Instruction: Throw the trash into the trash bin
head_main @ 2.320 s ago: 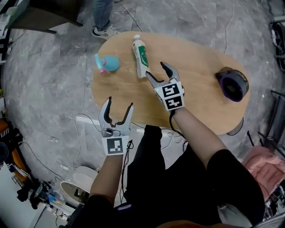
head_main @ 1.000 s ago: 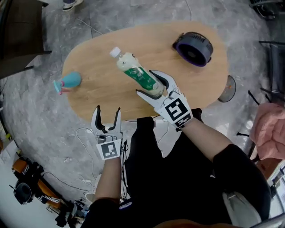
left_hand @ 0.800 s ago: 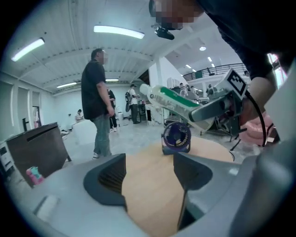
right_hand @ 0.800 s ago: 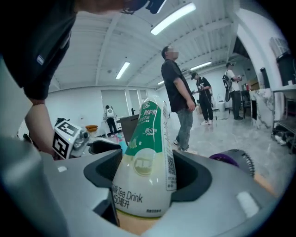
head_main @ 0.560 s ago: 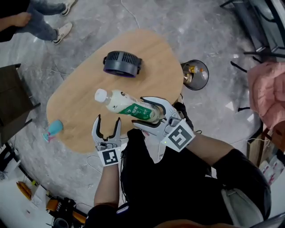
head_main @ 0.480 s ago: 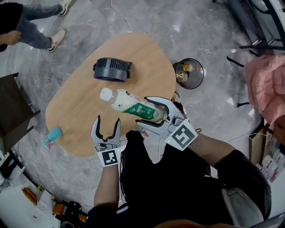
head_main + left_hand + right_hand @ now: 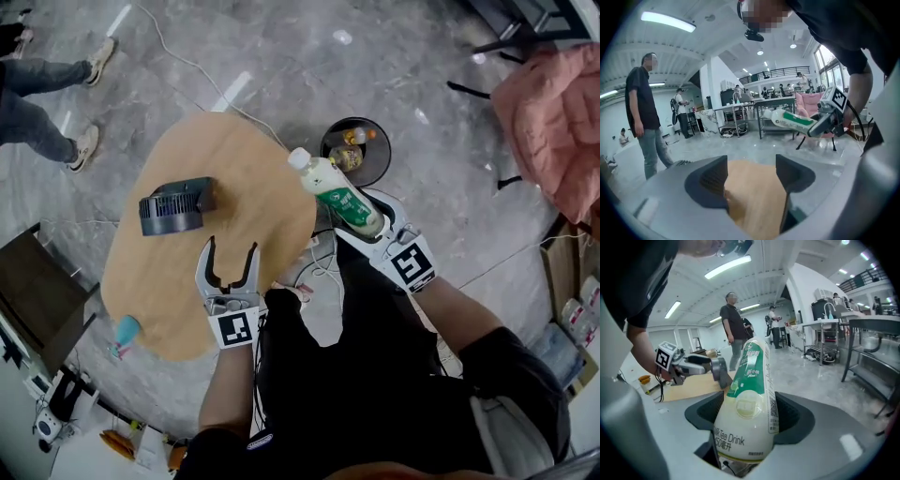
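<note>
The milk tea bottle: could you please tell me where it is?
In the head view the bottle is right of centre, held in the right gripper, its cap towards the trash bin.

table: oval wooden table [image 7: 234,178] | on it: dark round fan [image 7: 173,208] toward the left side; small teal object [image 7: 127,330] at near-left end, well apart from fan | floor: grey marbled floor [image 7: 309,56] | on it: trash bin [image 7: 381,137] just beside table's far-right edge; white cable [image 7: 178,58] farther off

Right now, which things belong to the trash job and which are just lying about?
Job: green-and-white plastic milk tea bottle, clamped in the right gripper; round black trash bin.
Lying about: dark round fan, oval wooden table, turquoise object, pink cloth.
</note>
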Motion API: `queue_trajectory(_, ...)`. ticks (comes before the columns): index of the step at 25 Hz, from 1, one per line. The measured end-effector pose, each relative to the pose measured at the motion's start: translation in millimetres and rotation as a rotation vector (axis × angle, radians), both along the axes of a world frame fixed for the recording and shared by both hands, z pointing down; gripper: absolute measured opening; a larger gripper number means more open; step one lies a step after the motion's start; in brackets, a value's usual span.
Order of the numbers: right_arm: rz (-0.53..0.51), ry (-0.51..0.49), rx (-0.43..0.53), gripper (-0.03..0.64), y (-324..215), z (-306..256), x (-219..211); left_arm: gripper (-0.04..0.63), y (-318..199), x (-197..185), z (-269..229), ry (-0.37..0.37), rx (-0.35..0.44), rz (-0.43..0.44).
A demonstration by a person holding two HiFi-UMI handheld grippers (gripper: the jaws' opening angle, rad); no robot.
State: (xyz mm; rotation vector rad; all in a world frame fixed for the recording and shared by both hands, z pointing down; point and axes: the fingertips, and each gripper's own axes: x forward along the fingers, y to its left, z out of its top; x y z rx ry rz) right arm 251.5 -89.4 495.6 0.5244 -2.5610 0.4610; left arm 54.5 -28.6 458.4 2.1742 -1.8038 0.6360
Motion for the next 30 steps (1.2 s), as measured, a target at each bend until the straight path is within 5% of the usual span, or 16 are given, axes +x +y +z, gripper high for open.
queue_trajectory(6,0.146,0.204,-0.134,0.35,-19.4,101.0,90.1,0.328,-31.1,29.8,11.7,0.007,-0.037,0.036)
queue_trajectory(13,0.206,0.357,-0.267,0.35,-20.3,180.9,132.6,0.328,-54.3,42.3,21.3,0.001,-0.05,0.062)
queue_trajectory(21,0.291,0.439,-0.626,0.351,-1.2,280.8,141.1,0.328,-58.4,45.2,27.1,0.009,-0.079,0.07)
queue_trajectory(25,0.236,0.604,-0.653,0.351,-9.5,317.6,141.9,0.328,-51.2,43.5,29.8,0.015,-0.098,0.061)
queue_trajectory(30,0.019,0.844,-0.582,0.351,-33.0,354.9,128.5,0.328,-37.7,34.1,34.5,0.0,-0.13,0.053)
